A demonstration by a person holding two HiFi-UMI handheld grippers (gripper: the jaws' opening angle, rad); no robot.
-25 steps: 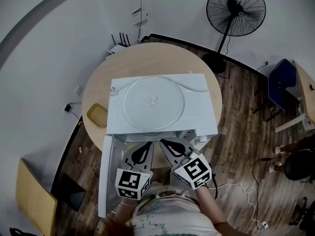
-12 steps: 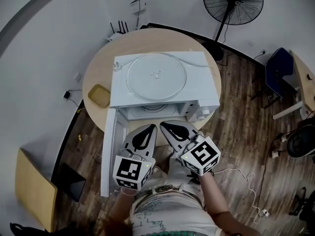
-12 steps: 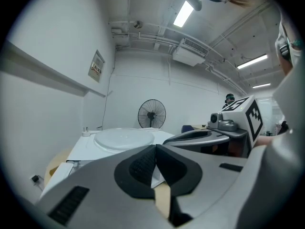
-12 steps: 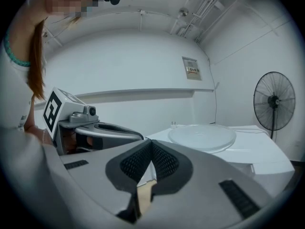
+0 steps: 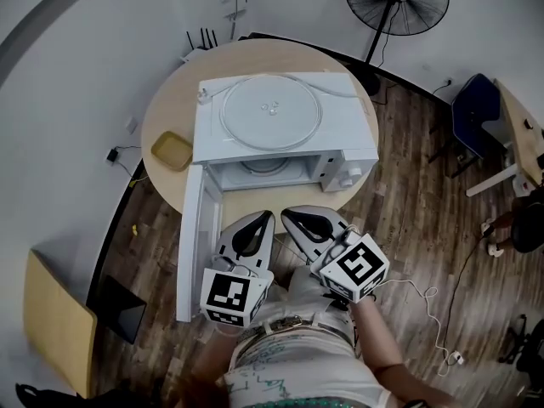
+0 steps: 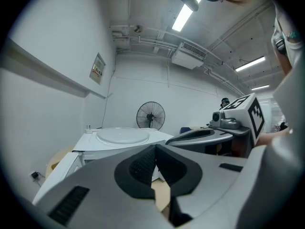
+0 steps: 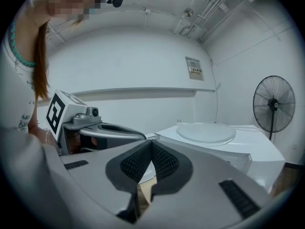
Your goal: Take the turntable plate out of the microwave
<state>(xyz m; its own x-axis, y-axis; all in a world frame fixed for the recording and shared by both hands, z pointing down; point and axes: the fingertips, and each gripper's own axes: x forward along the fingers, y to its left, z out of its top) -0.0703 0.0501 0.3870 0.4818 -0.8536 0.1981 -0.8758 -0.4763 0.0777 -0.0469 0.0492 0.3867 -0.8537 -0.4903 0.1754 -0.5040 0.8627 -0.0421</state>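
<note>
Left claw and right claw are both pressed together, empty. The turntable plate sits atop the microwave, so the job seems done; draw back steadily, clear of the open door.

Swung-out door left of the microwave mouth, open approach straight ahead

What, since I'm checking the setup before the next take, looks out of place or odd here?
The glass turntable plate lies flat on top of the microwave rather than inside it, and the door stands wide open, swung out from the left side. Nothing looks spilled or broken.
</note>
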